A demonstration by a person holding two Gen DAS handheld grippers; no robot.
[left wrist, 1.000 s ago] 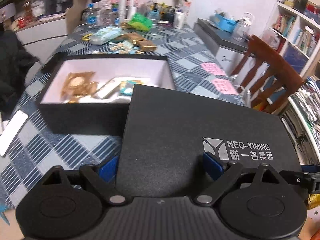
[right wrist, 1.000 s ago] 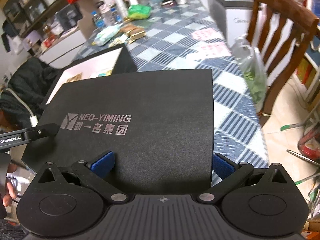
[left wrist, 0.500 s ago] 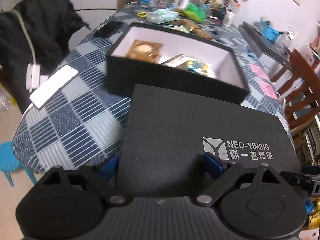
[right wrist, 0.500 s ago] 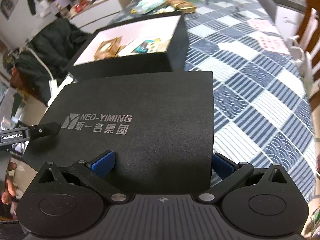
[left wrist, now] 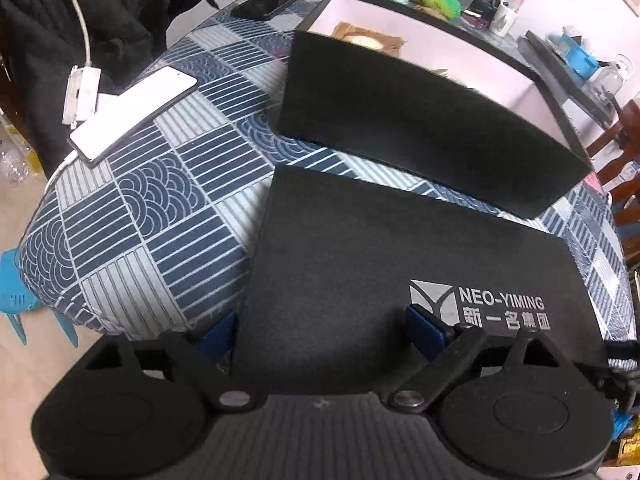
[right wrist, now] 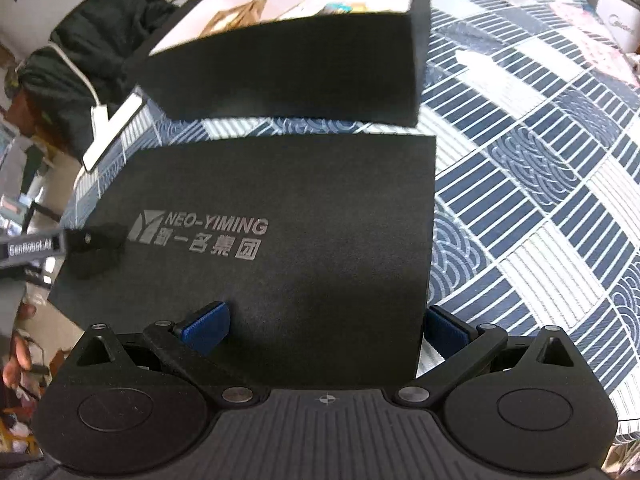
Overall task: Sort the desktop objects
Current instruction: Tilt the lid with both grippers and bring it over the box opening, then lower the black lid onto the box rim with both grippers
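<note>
Both the left gripper [left wrist: 320,330] and right gripper [right wrist: 326,322] stay clamped on the black box lid [right wrist: 288,216], now nearer the open black box [left wrist: 420,120] at the table edge [left wrist: 132,312].

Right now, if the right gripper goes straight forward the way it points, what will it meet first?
The right gripper is shut on the black lid, so the lid's front edge leads. It would probably meet the near wall of the open black box first; only a narrow strip of tablecloth separates them. Depth is uncertain.
</note>
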